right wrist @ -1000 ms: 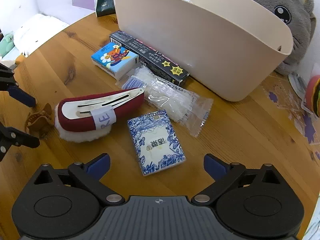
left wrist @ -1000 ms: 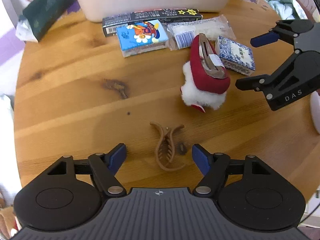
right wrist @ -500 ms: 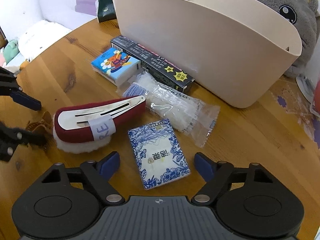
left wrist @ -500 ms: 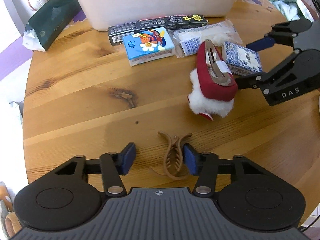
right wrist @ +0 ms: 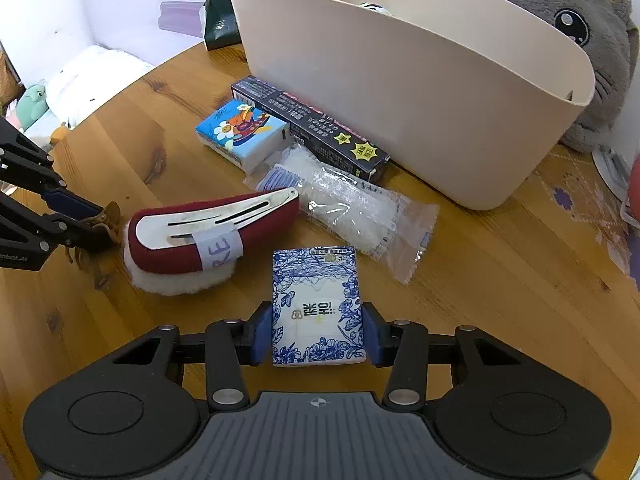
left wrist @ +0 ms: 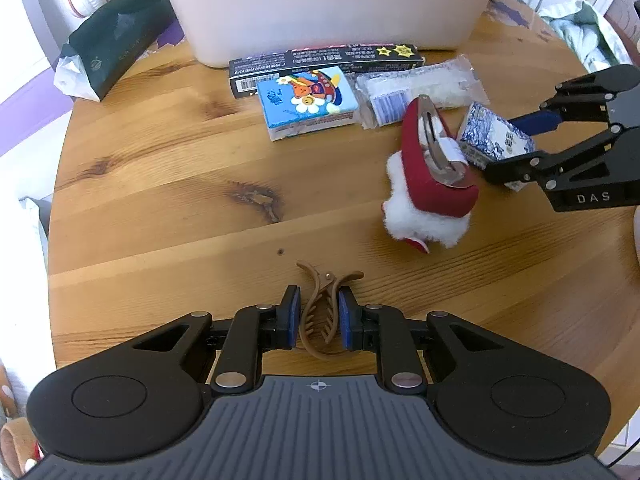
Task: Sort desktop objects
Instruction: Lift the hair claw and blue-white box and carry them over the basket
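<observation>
Fingers of left gripper (left wrist: 319,322) close on clip (left wrist: 322,312); right gripper (right wrist: 318,334) grips tissue pack (right wrist: 316,306). Lift both straight before carrying to bin (right wrist: 420,92), upper frame.

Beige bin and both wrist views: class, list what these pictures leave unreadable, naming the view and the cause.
- Beige bin contents: right wrist view, its near wall hides all but a few tops; left wrist view shows only the outer wall.
- Brown hair clip: right wrist view, mostly behind the left claw.
- Grey plush toy: right wrist view, lower body behind the bin.
- Black box print: too small in both views.
</observation>
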The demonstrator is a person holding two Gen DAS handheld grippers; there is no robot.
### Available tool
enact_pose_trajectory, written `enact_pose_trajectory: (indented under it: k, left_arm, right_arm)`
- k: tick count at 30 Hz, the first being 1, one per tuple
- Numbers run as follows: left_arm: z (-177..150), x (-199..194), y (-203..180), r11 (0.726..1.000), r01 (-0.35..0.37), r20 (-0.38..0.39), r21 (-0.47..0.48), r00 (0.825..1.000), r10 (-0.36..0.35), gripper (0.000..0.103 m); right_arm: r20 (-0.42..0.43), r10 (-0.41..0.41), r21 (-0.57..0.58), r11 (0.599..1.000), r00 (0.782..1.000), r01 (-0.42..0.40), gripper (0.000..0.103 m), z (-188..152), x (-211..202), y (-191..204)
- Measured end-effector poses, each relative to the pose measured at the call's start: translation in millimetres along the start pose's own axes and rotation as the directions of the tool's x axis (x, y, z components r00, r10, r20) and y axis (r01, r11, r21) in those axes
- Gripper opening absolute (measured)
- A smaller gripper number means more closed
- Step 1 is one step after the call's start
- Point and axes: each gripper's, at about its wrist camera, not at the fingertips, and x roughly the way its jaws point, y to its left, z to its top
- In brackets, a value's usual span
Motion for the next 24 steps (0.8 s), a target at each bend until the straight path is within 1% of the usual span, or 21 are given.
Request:
enact_pose_trajectory:
  k: [7, 14, 18, 20, 24]
  left_arm:
    - [4, -7, 3, 1.0, 0.029, 0.015, -0.006, 0.999, -0.029, 0.02]
    - [12, -23, 15, 0.999, 0.039, 0.056, -0.037, 0.998, -0.037, 0.02]
    - [20, -35, 22, 0.997, 0.038, 0.089, -0.068, 0.996, -0.032, 0.02]
    - [25, -41, 26, 0.995, 0.052, 0.112, -0.085, 0.993, -0.043, 0.02]
    - [39, -54, 28, 0.994, 0.06, 0.166, -0.087, 0.985, -0.045, 0.02]
  right_arm:
    - [0.041, 0.012, 0.006, 1.0, 0.999, -0.012, 0.043, -4, -22, 5]
    - [0.086, 0.008, 0.017, 1.0, 0.996, -0.009, 0.043, -4, -43, 8]
    - [0.117, 0.008, 0.012, 1.0, 0.993, -0.01, 0.043, -1, -57, 12]
    - [0.135, 0.004, 0.013, 1.0, 0.991, -0.005, 0.043, 2, -64, 12]
    - [0.188, -0.019, 0.045, 0.999, 0.982, 0.011, 0.043, 10, -81, 9]
